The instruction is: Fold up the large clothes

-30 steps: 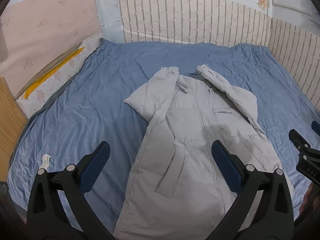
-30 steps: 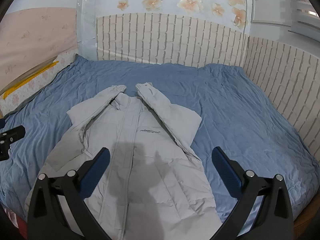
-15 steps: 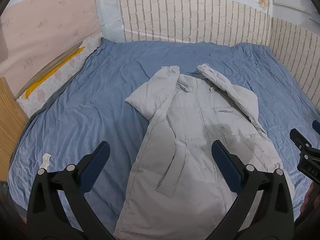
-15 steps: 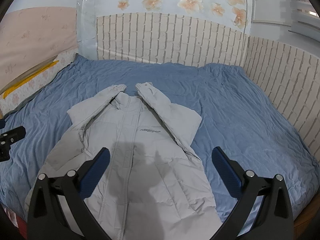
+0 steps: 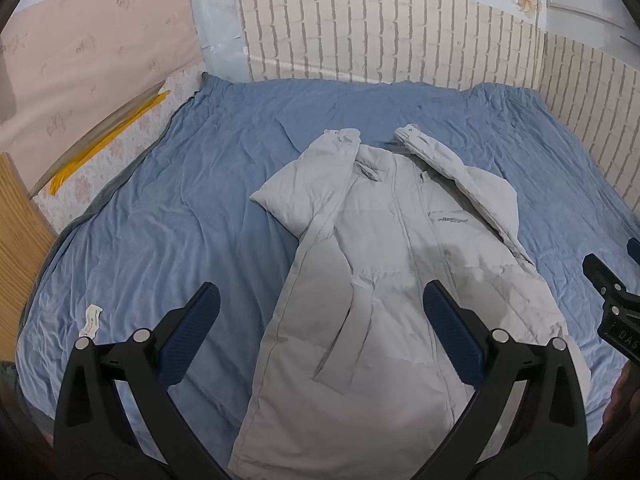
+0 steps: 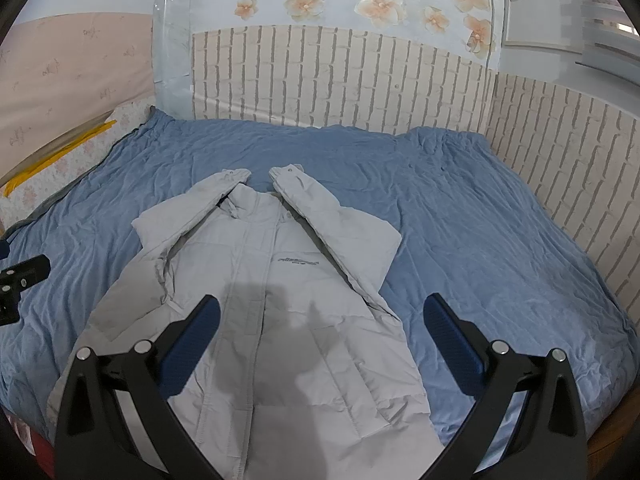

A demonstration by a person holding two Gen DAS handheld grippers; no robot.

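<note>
pale grey padded jacket (image 5: 384,280) lies front up on blue bed sheet (image 5: 160,220), sleeves folded up toward collar. left claw (image 5: 320,332) wide open, empty, above hem. right claw (image 6: 320,336) wide open, empty, above jacket.

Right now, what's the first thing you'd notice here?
A big pale grey coat lies flat in the middle of the blue bedspread, front up, both sleeves folded in toward the collar. Behind the bed stands a brick-pattern wall with peach flower stickers above. The left gripper and right gripper hover open over the coat's hem.
</note>
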